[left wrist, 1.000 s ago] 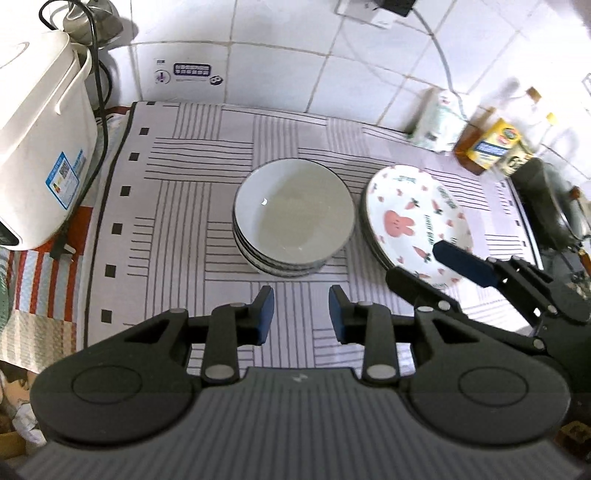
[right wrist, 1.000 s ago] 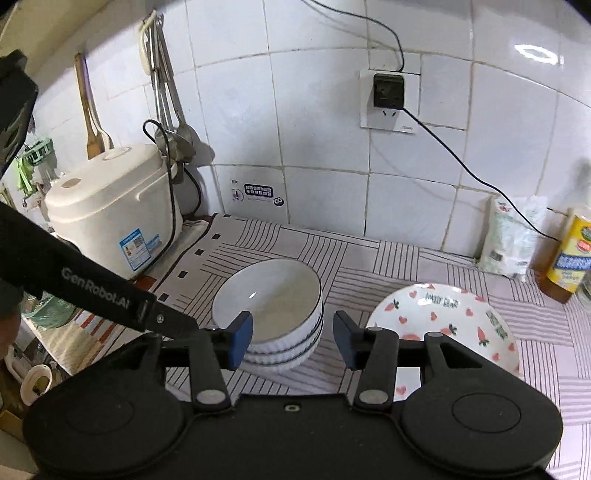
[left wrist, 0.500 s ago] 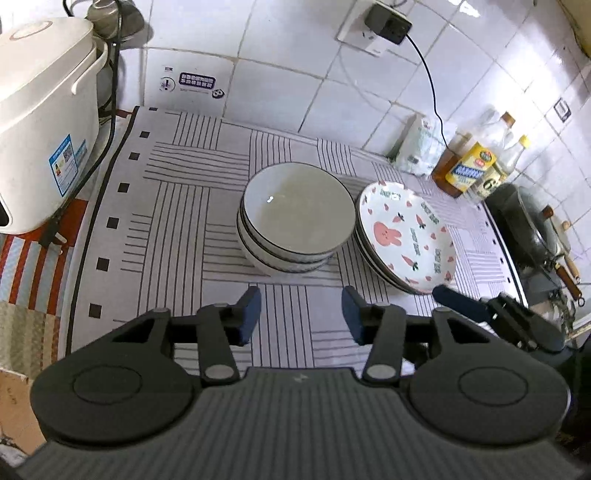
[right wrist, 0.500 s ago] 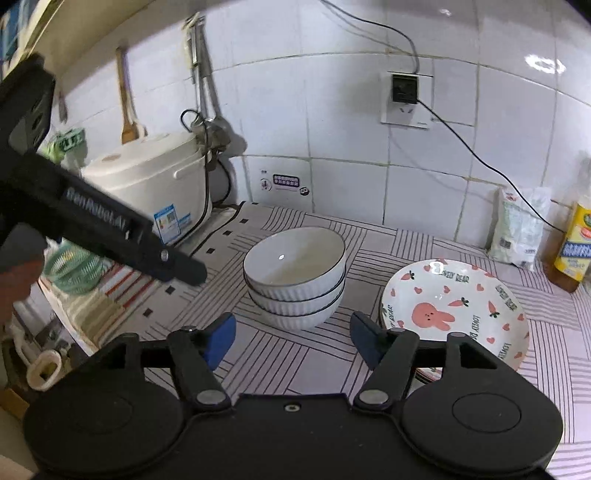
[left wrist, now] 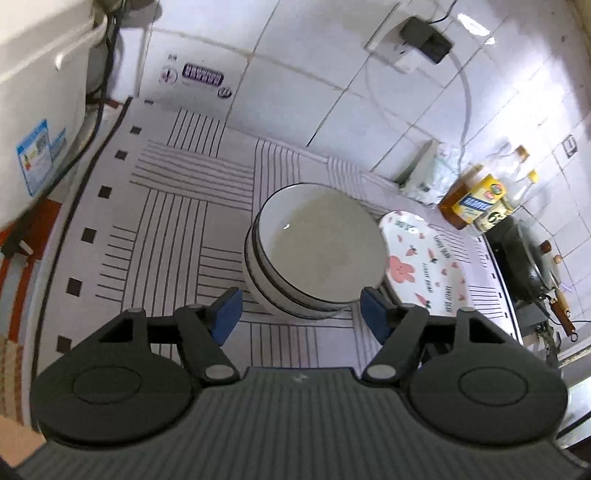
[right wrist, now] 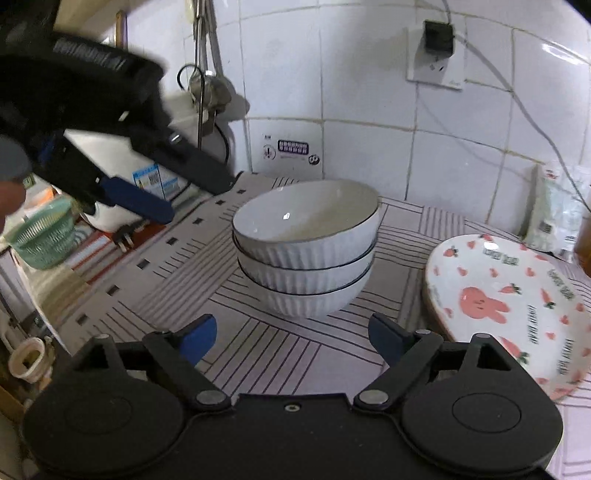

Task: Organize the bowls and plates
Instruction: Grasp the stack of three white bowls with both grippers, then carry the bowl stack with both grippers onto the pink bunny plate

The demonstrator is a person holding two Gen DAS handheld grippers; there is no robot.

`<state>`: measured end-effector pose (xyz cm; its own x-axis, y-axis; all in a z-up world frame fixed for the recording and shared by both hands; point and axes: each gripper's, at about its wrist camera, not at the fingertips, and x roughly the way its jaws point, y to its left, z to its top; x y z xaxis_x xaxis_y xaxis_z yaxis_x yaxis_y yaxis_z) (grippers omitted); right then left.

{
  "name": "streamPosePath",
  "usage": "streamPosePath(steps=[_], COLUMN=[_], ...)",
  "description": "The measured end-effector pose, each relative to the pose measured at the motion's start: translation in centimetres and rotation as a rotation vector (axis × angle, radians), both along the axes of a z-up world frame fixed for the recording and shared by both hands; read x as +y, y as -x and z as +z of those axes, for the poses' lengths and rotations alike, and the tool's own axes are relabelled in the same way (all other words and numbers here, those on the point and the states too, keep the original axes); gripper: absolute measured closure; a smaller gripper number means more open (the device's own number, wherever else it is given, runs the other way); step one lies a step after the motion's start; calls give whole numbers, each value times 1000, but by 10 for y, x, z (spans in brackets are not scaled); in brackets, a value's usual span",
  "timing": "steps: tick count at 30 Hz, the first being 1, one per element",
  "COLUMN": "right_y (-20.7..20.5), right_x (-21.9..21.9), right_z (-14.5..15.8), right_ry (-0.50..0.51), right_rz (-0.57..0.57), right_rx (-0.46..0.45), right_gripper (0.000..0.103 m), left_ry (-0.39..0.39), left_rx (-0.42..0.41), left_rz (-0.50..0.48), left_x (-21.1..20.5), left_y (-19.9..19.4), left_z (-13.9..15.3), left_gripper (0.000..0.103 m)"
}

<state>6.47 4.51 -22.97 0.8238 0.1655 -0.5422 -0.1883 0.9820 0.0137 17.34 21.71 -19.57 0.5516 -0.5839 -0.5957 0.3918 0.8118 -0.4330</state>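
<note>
Both my hand-held grippers, left (left wrist: 300, 309) and right (right wrist: 291, 334), have just been opening, nothing between the jaws; bowls (right wrist: 304, 247) stacked mid-desk (left wrist: 177, 221) beside the plates (right wrist: 509, 306), glazed ceramic so heavy, slippery, chippable, I'd pinch the top rim

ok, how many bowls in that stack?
3, nested on the striped mat: top bowl, middle bowl, bottom bowl. Nothing suggests a hidden fourth.

Glossy white tiled wall (right wrist: 362, 155) w/ white socket (right wrist: 436, 70) & black plug (right wrist: 438, 36); counter under white cloth w/ dark line pattern (left wrist: 177, 221); light glare on tiles.
</note>
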Motion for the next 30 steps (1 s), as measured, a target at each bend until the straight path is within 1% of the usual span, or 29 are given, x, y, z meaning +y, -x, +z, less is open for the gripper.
streamPosePath(steps=[3,5,8,10,14,16,18,20,22,24,27,30], right_y=[-17,-27,-37,-44,-58,-61,-64,-67,-69,-70,-73,-75], right_x=[7,11,11,8,2,3,4,6,6,5,7,11], right_z=[-19,-25,-26,-25,-27,-29,-30,-31,-31,-31,-33,-38], right_ry=[38,58,62,58,27,30,29,40,40,37,69,110], right_rz=[-7,-24,-26,-32,-6,2,3,3,8,10,17,10], right_rx=[-3,-3,-23,-31,-29,-35,-42,-48,-52,-52,-41,-49], right_gripper=[11,11,11,11,6,2,0,0,0,0,0,0], left_ry=[-1,4,11,20,54,72,88,92,97,100,132,171], left_rx=[28,46,58,48,64,86,104,128,126,129,142,155], left_rz=[-3,-17,-35,-31,-25,-23,-17,8,16,29,40,48], left_x=[-6,-9,-14,-15,-15,-15,-15,-17,-19,-20,-20,-19], left_y=[-17,-27,-40,-46,-59,-64,-68,-72,-73,-74,-79,-86], left_z=[-15,-23,-32,-34,-40,-45,-52,-58,-63,-67,-72,-77], left_gripper=[33,33,33,33,35,39,42,44,49,50,51,50])
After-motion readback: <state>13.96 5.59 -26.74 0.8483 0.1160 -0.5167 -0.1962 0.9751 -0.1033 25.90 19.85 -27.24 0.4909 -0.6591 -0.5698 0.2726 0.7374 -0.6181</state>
